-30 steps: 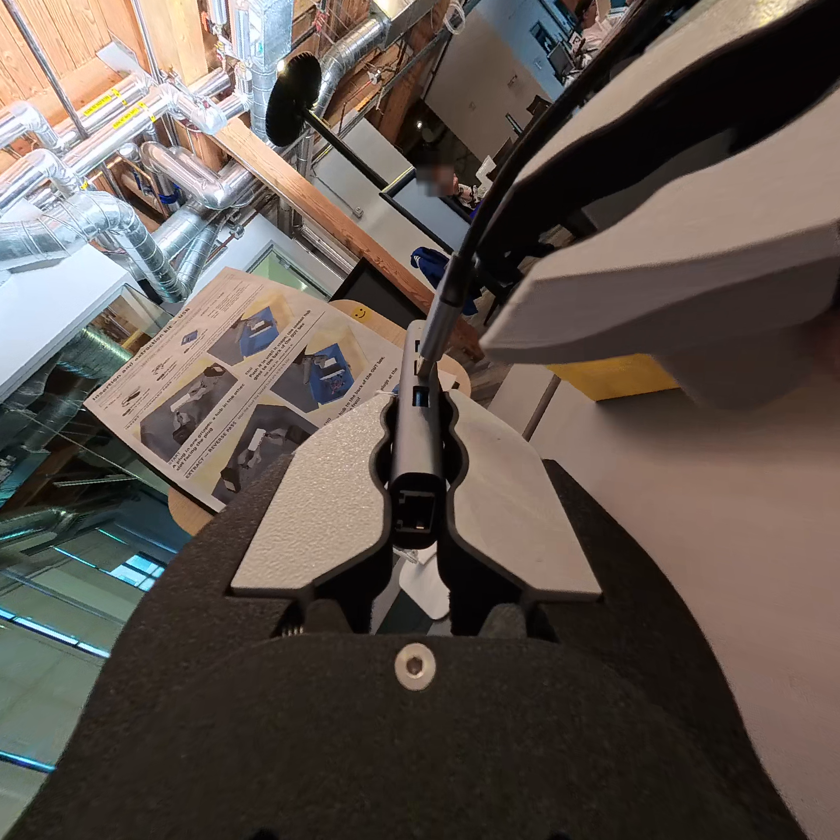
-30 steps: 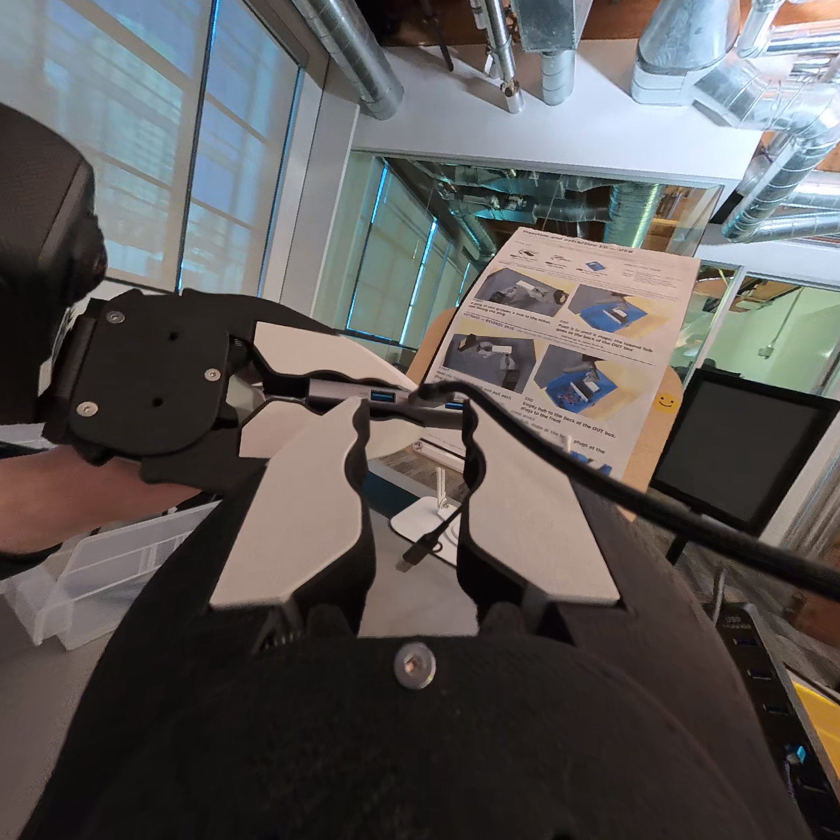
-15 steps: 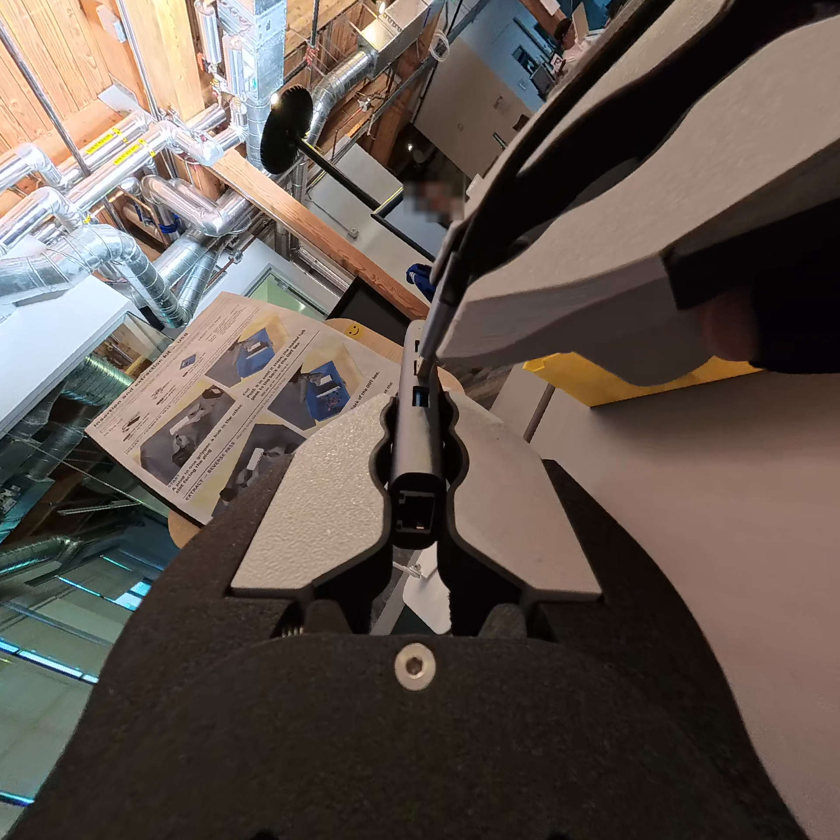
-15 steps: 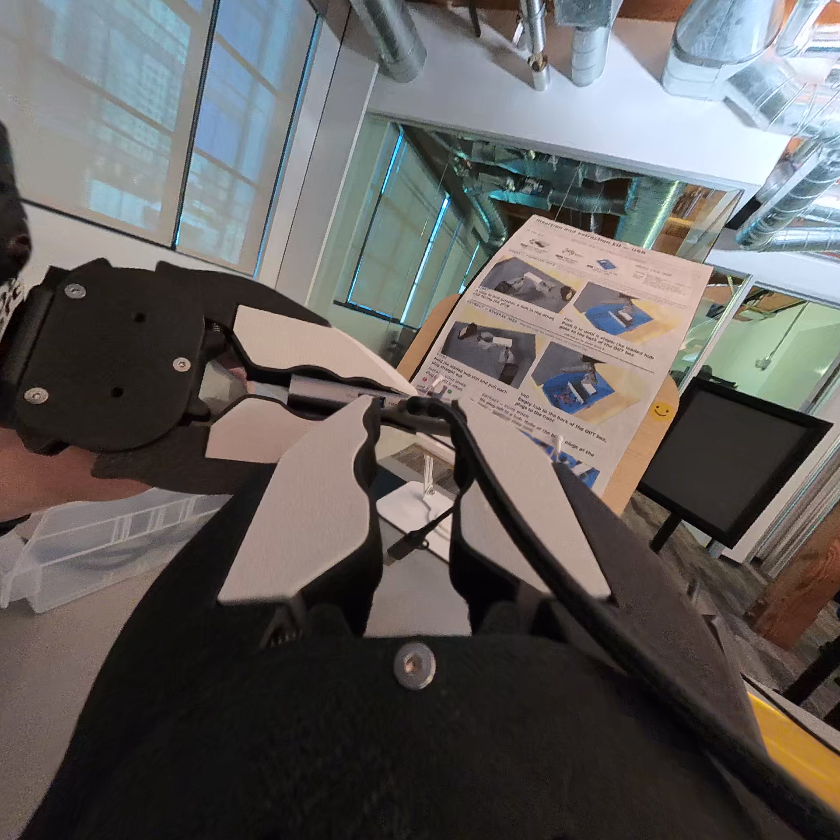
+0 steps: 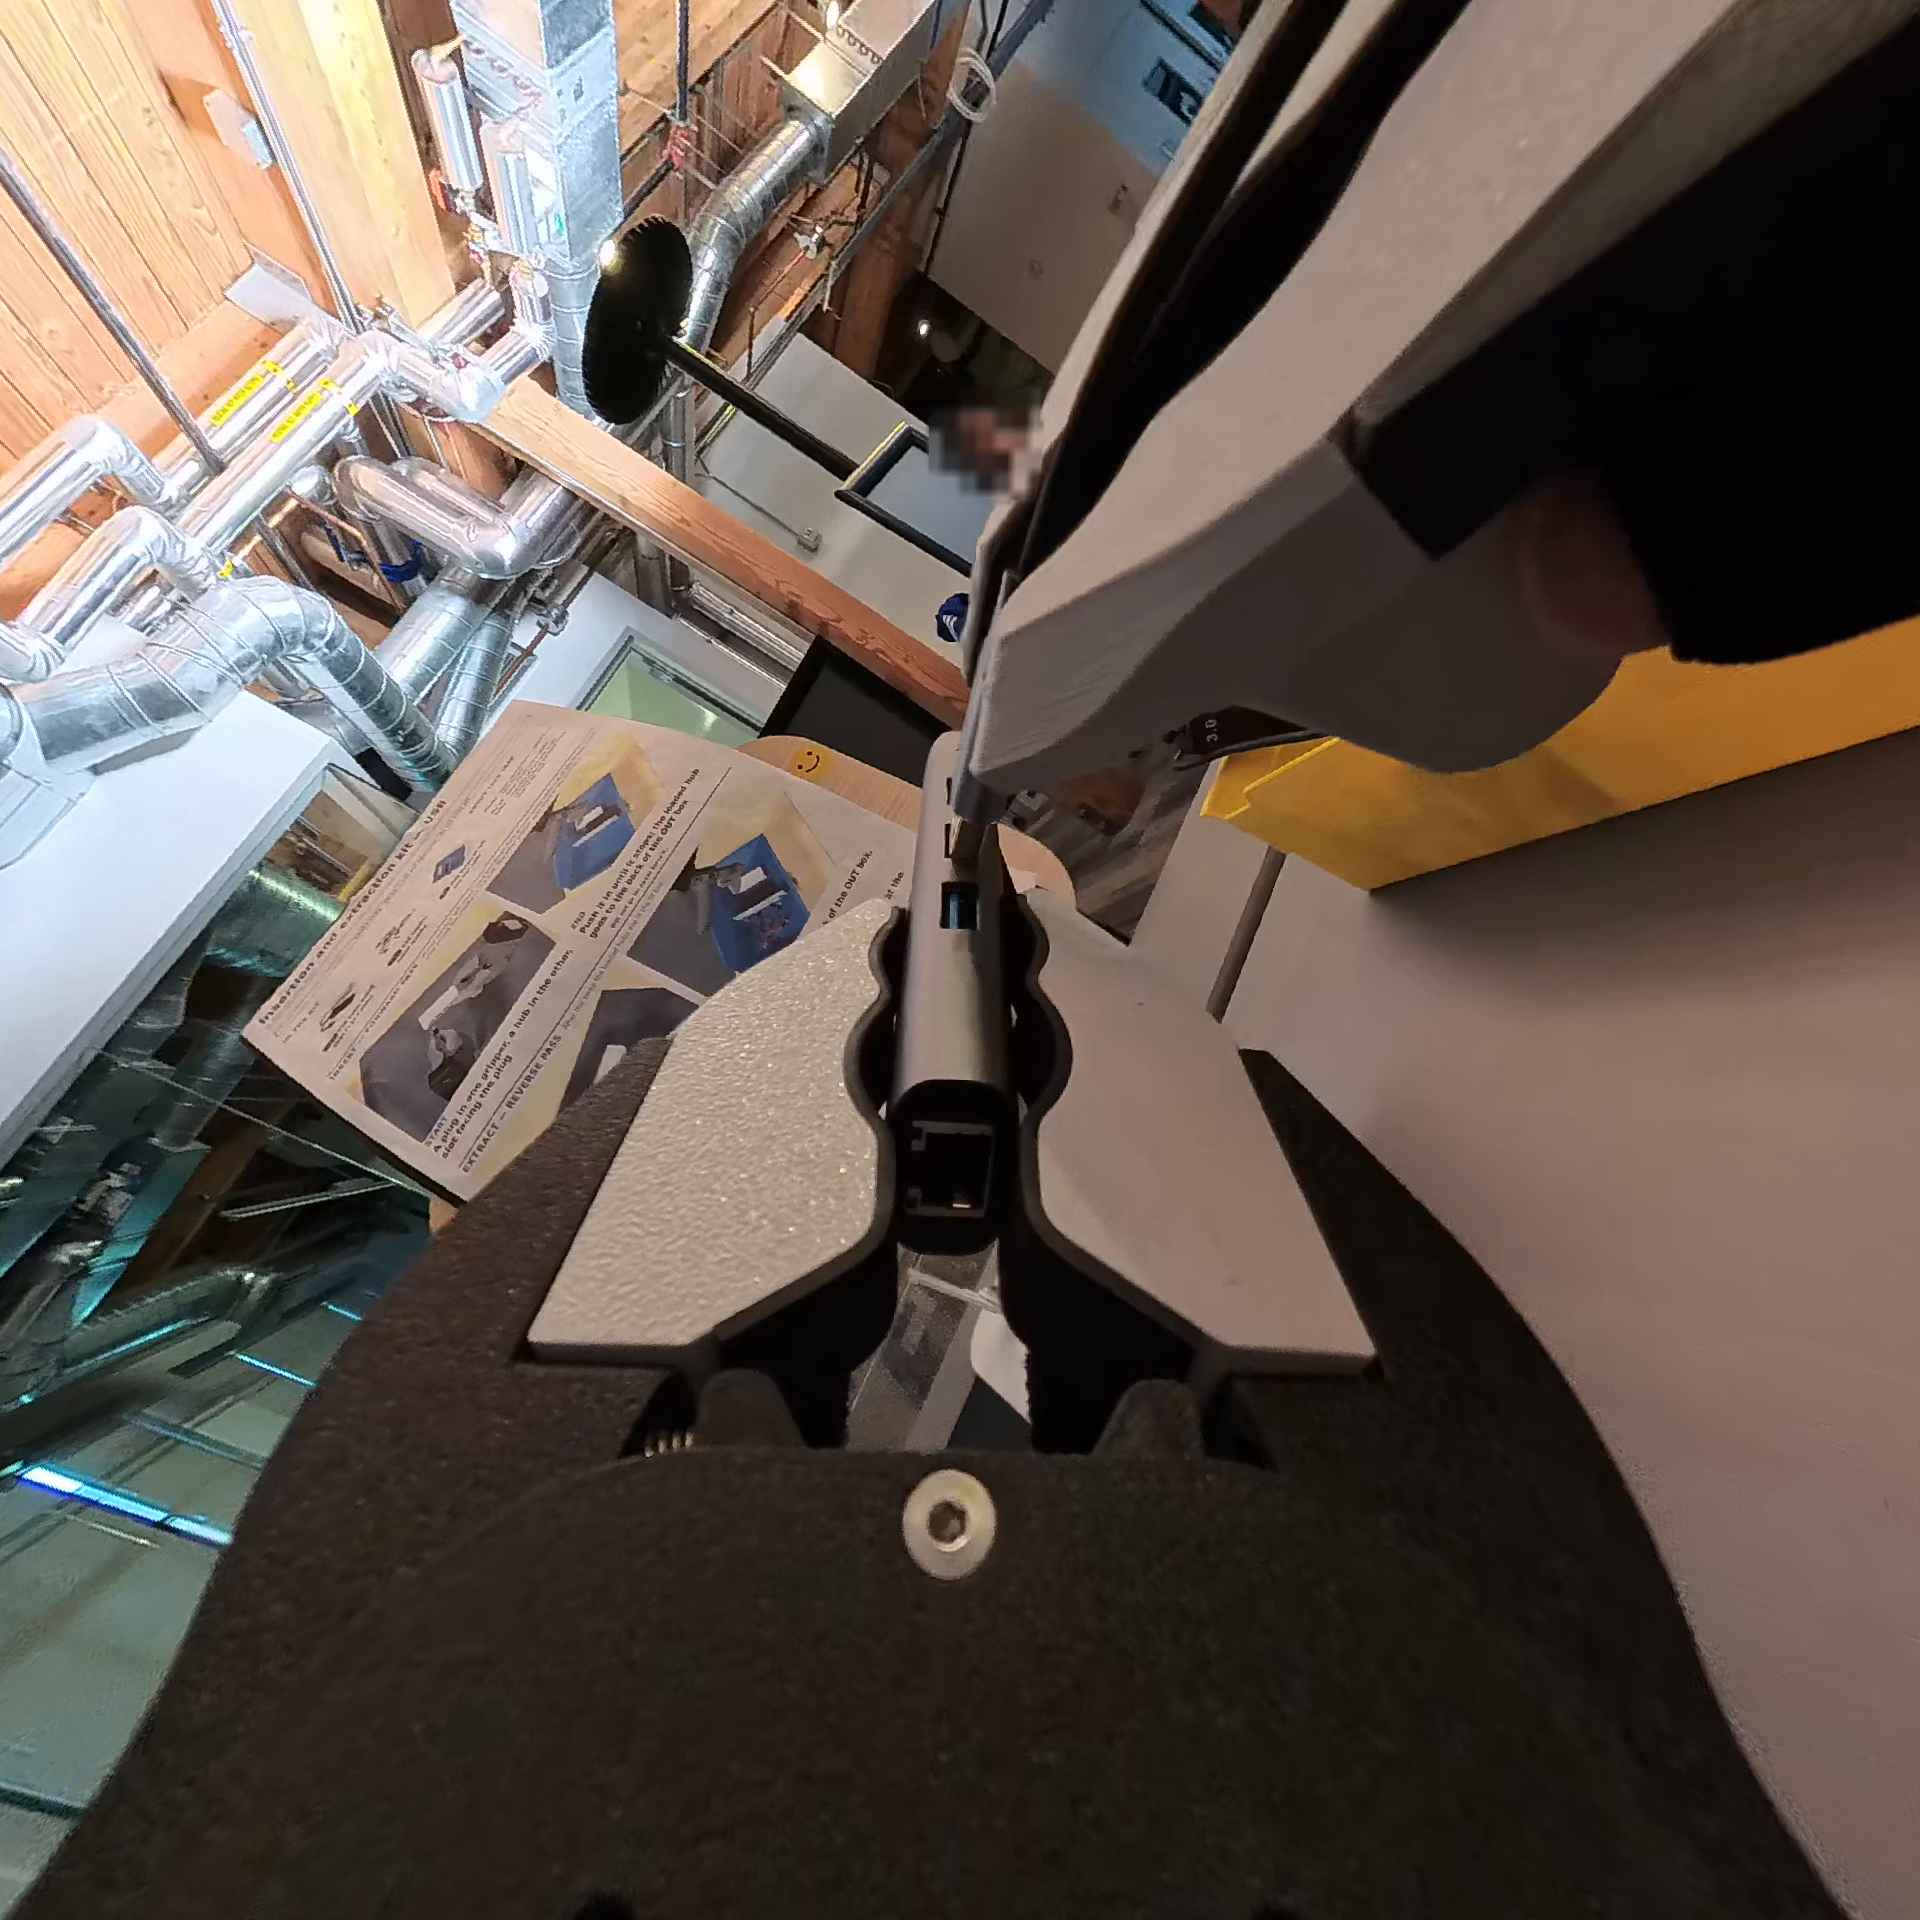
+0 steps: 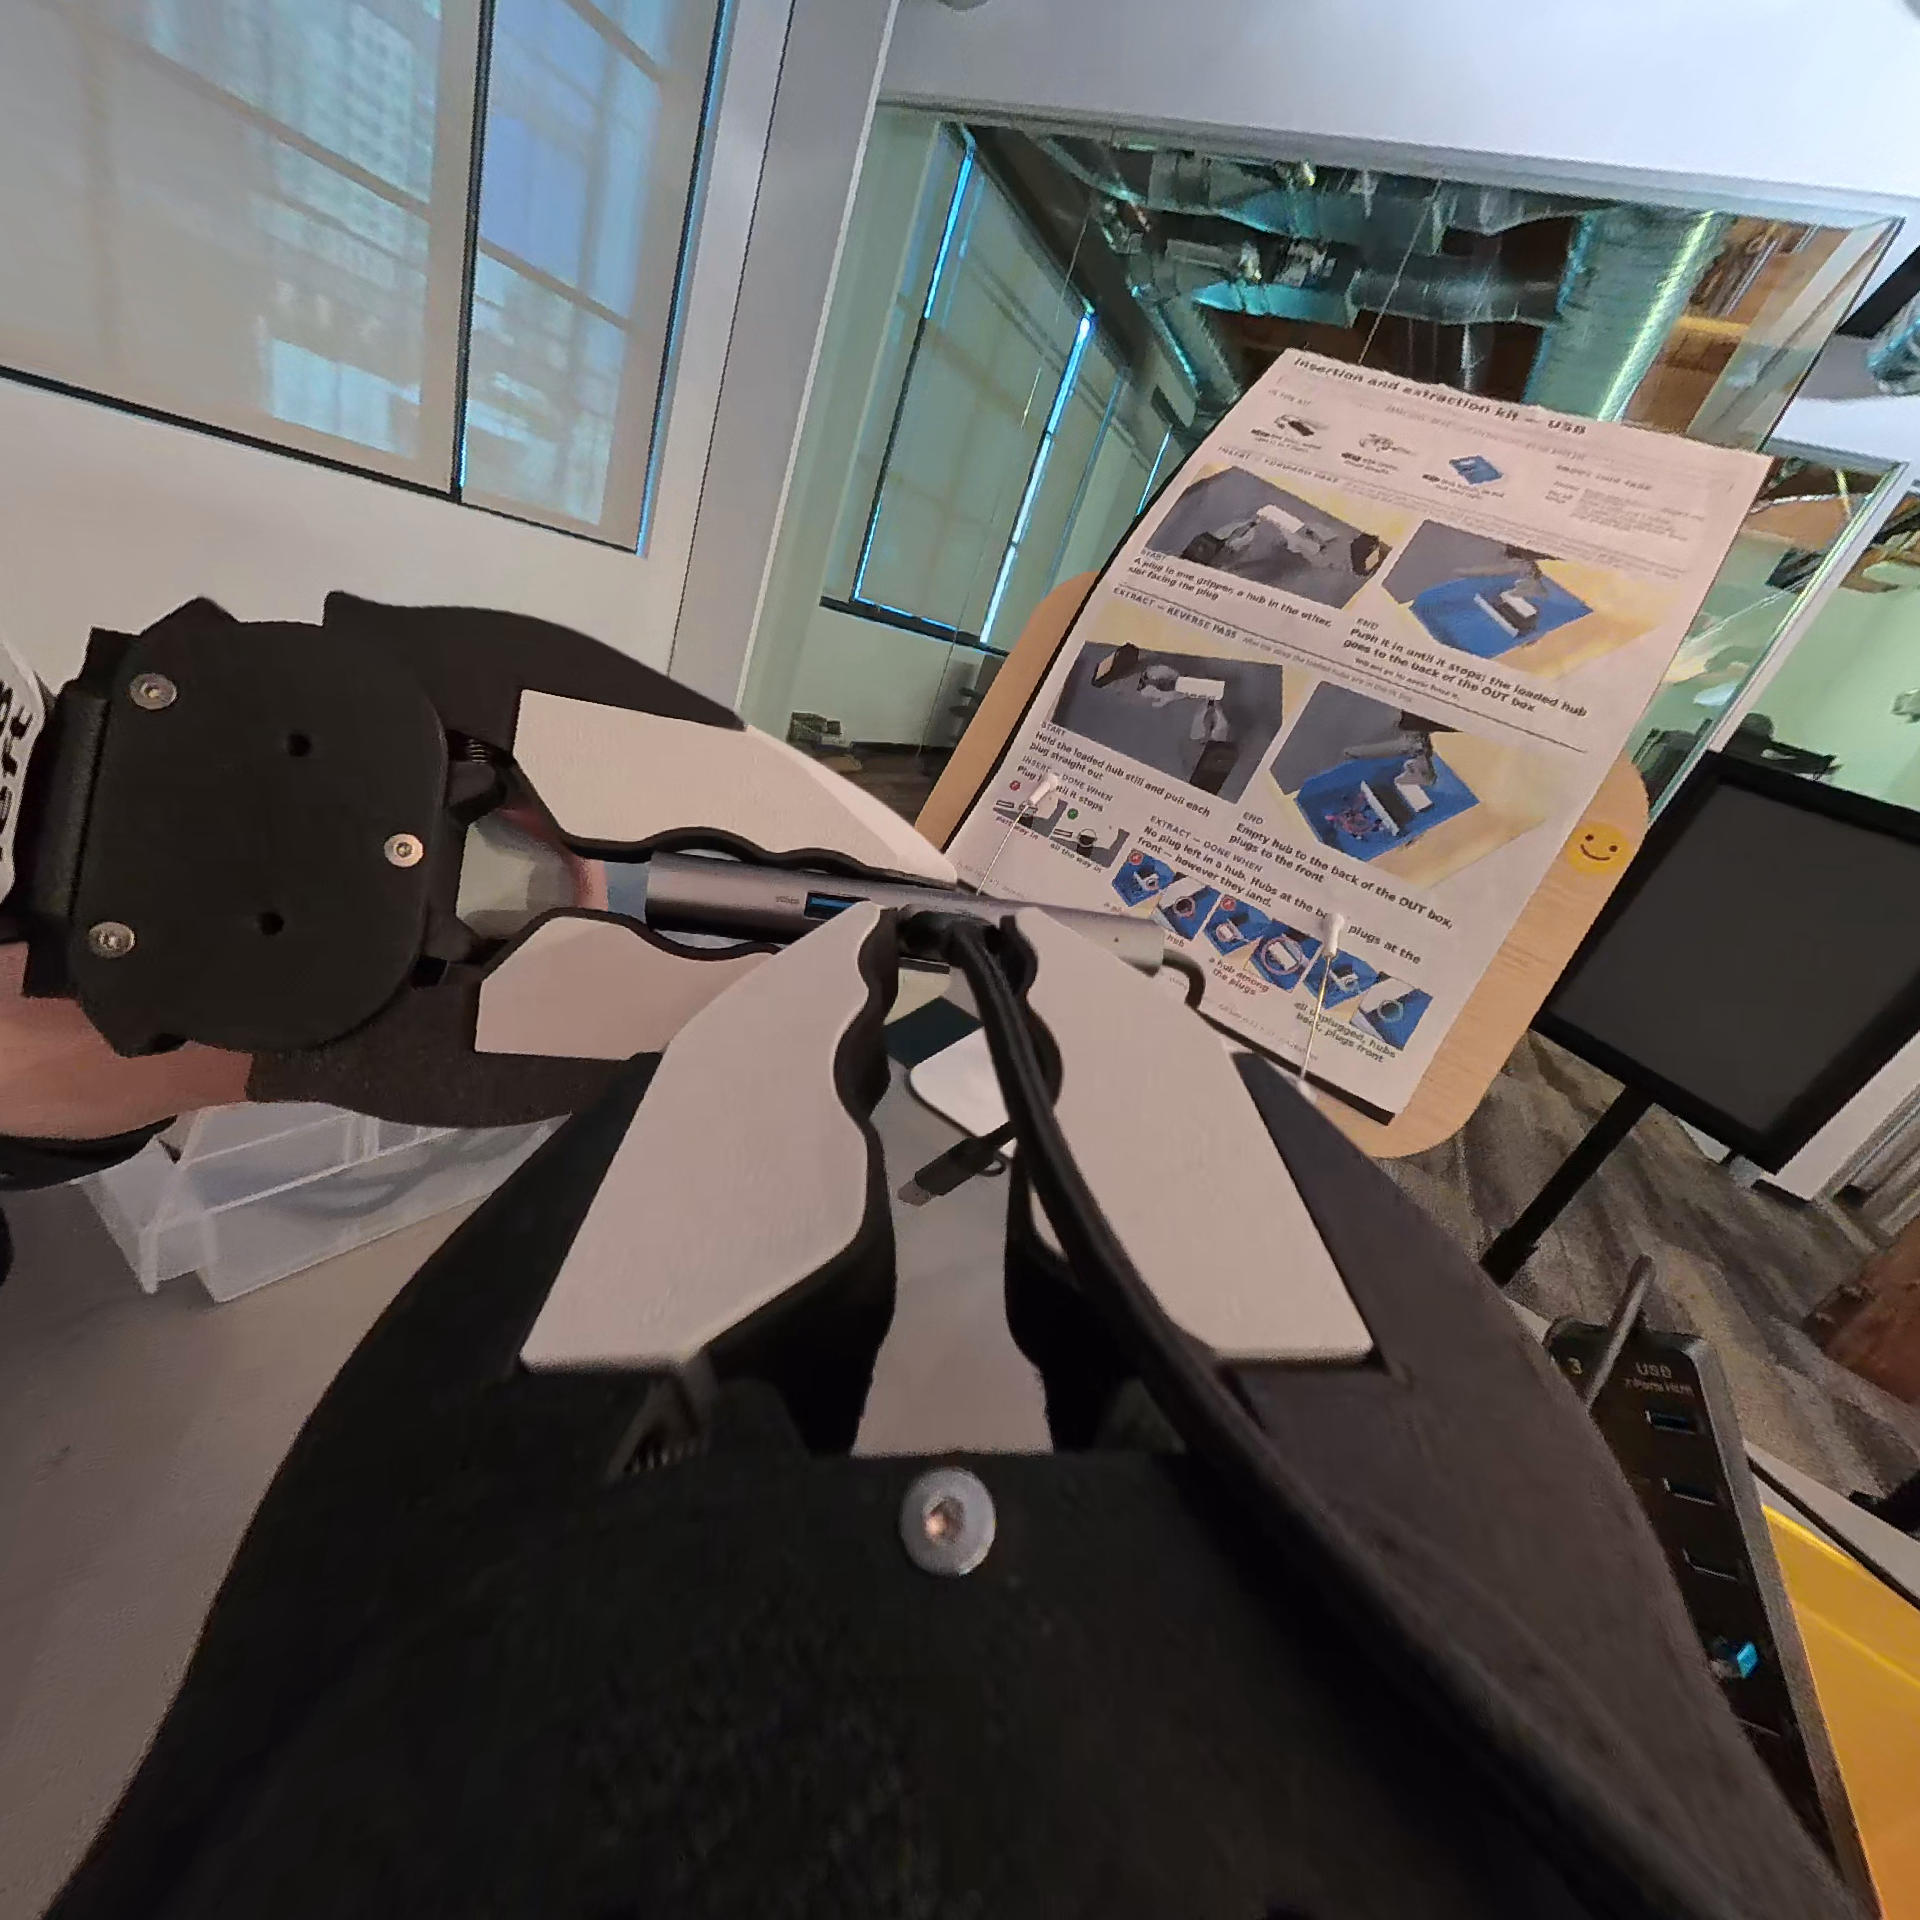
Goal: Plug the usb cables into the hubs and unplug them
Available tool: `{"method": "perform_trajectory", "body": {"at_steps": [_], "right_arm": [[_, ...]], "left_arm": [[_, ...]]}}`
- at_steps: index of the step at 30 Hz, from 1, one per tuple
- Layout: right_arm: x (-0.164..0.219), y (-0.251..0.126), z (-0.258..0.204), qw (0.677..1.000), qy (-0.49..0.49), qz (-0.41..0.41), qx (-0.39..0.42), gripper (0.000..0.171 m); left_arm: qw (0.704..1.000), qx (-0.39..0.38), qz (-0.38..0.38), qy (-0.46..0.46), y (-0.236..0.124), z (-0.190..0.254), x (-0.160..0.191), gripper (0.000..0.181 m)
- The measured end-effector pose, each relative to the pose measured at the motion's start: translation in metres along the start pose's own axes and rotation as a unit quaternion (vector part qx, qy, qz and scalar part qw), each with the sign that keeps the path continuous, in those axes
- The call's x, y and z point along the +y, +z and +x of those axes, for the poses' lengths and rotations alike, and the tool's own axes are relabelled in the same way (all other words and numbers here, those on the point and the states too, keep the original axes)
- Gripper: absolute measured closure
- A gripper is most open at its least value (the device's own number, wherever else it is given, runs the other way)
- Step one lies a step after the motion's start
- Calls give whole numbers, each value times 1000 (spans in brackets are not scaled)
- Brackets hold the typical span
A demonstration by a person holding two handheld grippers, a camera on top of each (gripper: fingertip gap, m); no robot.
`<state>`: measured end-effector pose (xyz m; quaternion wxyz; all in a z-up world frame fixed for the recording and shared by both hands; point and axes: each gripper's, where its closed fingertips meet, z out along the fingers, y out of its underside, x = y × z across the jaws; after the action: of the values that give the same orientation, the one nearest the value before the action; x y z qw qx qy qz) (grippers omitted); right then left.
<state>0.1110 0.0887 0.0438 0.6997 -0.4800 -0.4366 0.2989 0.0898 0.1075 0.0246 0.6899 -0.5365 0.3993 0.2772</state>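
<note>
My left gripper (image 5: 951, 935) is shut on a slim grey USB hub (image 5: 948, 1049), which points forward between its fingers. A blue port (image 5: 961, 904) shows on the hub's side. My right gripper (image 6: 948, 930) is shut on the plug (image 6: 935, 928) of a black cable (image 6: 1039, 1101). It holds the plug against the side of the hub (image 6: 748, 896). In the left wrist view the plug's metal end (image 5: 971, 831) meets the hub at a port just beyond the blue one. I cannot tell how deep it sits. The right gripper's fingers (image 5: 1299, 582) come in from the upper right.
A loose cable end (image 6: 935, 1174) lies on the grey table (image 5: 1558, 1143). A black multi-port hub (image 6: 1683, 1475) stands by a yellow bin (image 6: 1849, 1714) on the right. A clear plastic box (image 6: 270, 1174) sits on the left. An instruction sheet (image 6: 1351, 675) and a monitor (image 6: 1766, 935) stand behind. Only a small space, under 4 cm, lies between the two pairs of fingers.
My right gripper has closed in on the hub with the plug and turned, so the cable now runs back between its fingers. The left gripper still holds the hub.
</note>
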Motion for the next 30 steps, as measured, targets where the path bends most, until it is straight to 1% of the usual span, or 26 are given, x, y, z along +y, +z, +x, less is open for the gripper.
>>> {"method": "perform_trajectory", "body": {"at_steps": [8,11,15,21,30], "right_arm": [[5,1,1,998,38,-36,-32,153],[-1,-2,1,998,39,-30,-38,153],[-7,-4,5,998,40,-33,-46,153],[-7,-2,9,998,27,-23,-53,153],[-2,3,0,995,49,-21,-81,153]], "left_arm": [[999,-4,-14,36,1,2,4,164],[999,-8,-26,44,2,0,11,165],[1000,-10,-17,24,1,-5,11,164],[1000,-9,-10,24,0,-4,7,165],[1000,-8,-4,20,-1,-5,6,165]]}}
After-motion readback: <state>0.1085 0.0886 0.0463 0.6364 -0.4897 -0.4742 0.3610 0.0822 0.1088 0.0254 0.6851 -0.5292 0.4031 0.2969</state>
